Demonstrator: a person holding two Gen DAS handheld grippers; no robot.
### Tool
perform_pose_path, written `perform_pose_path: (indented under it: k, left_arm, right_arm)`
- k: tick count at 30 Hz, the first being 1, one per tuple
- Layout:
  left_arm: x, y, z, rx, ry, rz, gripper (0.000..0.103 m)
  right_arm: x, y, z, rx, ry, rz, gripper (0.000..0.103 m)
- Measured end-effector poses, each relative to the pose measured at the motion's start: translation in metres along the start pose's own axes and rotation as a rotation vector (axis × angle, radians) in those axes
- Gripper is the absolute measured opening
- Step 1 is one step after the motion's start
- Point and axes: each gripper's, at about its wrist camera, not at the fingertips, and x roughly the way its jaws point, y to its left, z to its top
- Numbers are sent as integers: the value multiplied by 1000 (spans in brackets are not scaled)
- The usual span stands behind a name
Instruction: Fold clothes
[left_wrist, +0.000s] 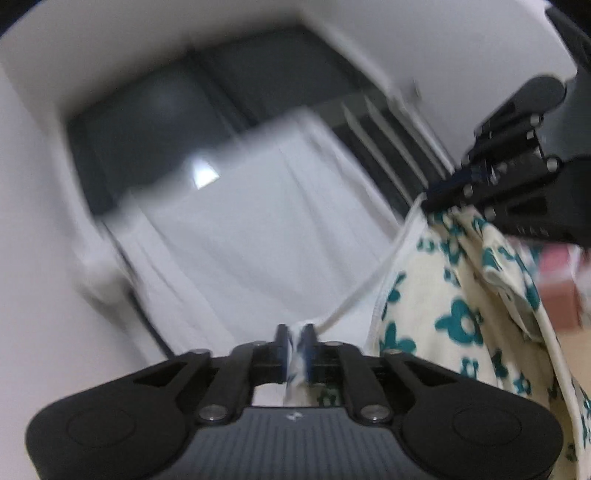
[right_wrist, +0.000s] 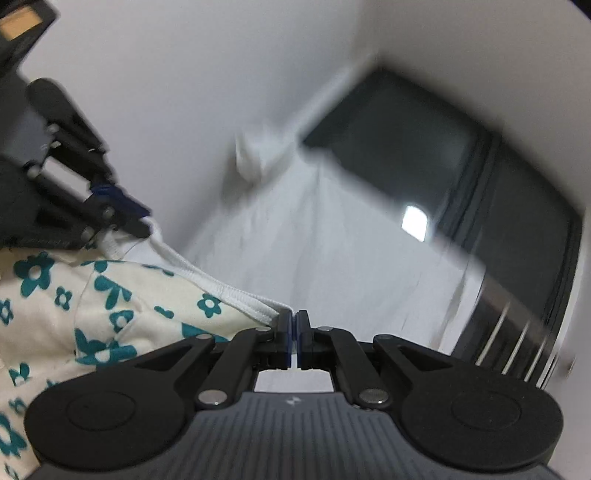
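**Floral garment held aloft between two grippers**

The garment (left_wrist: 458, 325), a cream cloth printed with teal flowers and edged with a white ribbed hem (right_wrist: 221, 291), hung in the air between the two tools, its hem drawn into a taut line from one to the other. The left gripper (left_wrist: 295, 350) was closed on a bunched corner of the cloth, which showed between its blue pads. The right gripper (right_wrist: 294, 343) stood with its jaws nearly together and the hem running into them at the tip; it was judged to be pinching the edge, and the left wrist view likewise showed the right gripper clamped at the cloth's upper edge. Most of the fabric drooped below the hem in loose folds, with no crease or flat layering visible.

Beyond the garment lay a white sheeted surface (left_wrist: 236, 229), which could not be identified with certainty, bordered by a dark glass panel (right_wrist: 424, 155) and pale walls. Both views were blurred.

As to progress, the cloth was lifted and spread by one edge, unfolded as far as could be seen. This posture fitted either a shake-out before laying the garment flat or a carry between folds; the pictures did not decide between them.
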Motion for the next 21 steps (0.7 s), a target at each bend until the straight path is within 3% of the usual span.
perform_pose_path:
  k: [2, 4, 5, 6, 8, 10, 13, 14, 16, 18, 20, 21]
  left_arm:
    - [65, -7, -24, -93, 194, -53, 30]
    - [75, -14, -56, -195, 243, -107, 29]
    - [76, -17, -72, -247, 258, -134, 35]
    - [66, -21, -90, -278, 247, -157, 41]
    - [27, -31, -129, -343, 215, -158, 74]
    - [-17, -49, -171, -402, 196, -173, 85]
    - [-60, -92, -228, -447, 267, -281, 86]
    - [-66, -107, -243, -470, 308, -280, 84]
    - [-75, -134, -264, -515, 366, -262, 82]
    - [-86, -152, -274, -557, 374, -247, 83]
    - [-91, -167, -279, -535, 363, -196, 81]
    - [-93, -174, -284, -511, 381, -162, 74]
  right_arm:
    - [73, -2, -32, 43, 243, 32, 7]
    - [104, 6, -73, 62, 402, 35, 12]
    - [100, 12, -96, 71, 419, 69, 25]
    - [87, 18, -116, 87, 410, 103, 51]
    - [51, 32, -153, 127, 388, 199, 61]
    - [26, 51, -183, 178, 387, 300, 61]
    - [29, 77, -210, 263, 408, 348, 61]
    - [29, 86, -220, 292, 415, 364, 62]
    - [31, 104, -238, 350, 429, 396, 62]
    - [32, 121, -256, 407, 443, 428, 72]
    - [69, 126, -264, 465, 473, 394, 75]
    - [89, 127, -266, 478, 496, 375, 75]
